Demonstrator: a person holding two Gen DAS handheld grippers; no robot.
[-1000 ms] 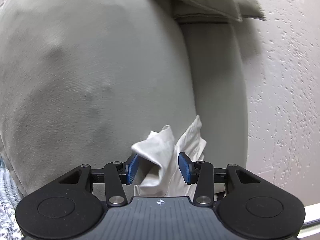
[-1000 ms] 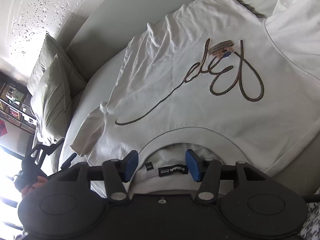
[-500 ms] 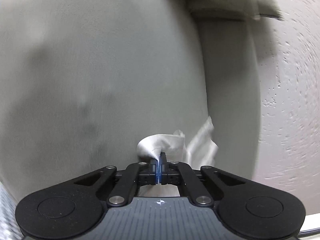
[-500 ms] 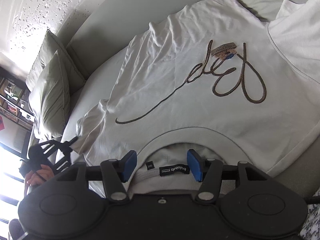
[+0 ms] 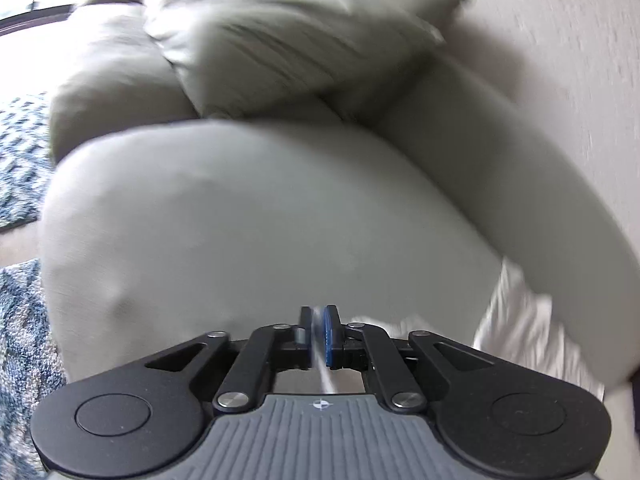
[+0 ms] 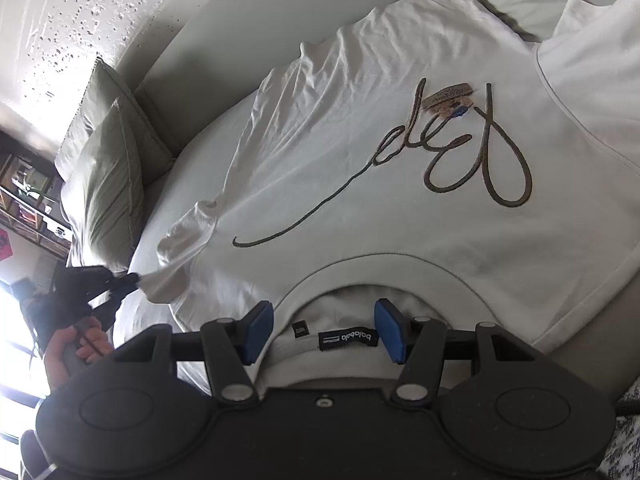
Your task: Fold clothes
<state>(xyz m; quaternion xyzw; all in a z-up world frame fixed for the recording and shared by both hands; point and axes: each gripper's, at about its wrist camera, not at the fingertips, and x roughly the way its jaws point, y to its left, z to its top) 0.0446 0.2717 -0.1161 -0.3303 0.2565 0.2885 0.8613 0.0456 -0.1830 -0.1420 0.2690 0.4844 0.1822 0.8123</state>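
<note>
A white T-shirt [image 6: 400, 152] with a brown script design lies spread flat on a grey sofa seat [image 6: 192, 168], collar toward me. My right gripper [image 6: 324, 330] is open, its fingers straddling the collar and label without gripping. My left gripper [image 5: 319, 336] is shut on the edge of the shirt's sleeve [image 5: 524, 320], a thin strip of white cloth pinched between its pads. It also shows in the right wrist view [image 6: 132, 280], pulling the sleeve [image 6: 180, 252] out to the left.
Grey cushions [image 6: 108, 168] lean at the sofa's back left and show in the left wrist view [image 5: 288, 40]. A textured white wall [image 6: 80, 20] is behind. A blue patterned rug [image 5: 20, 340] lies beside the sofa. Shelves [image 6: 28, 200] stand at far left.
My left gripper closed on the sleeve, then swung up and away, drawing the sleeve out sideways. My right gripper stayed open over the collar.
</note>
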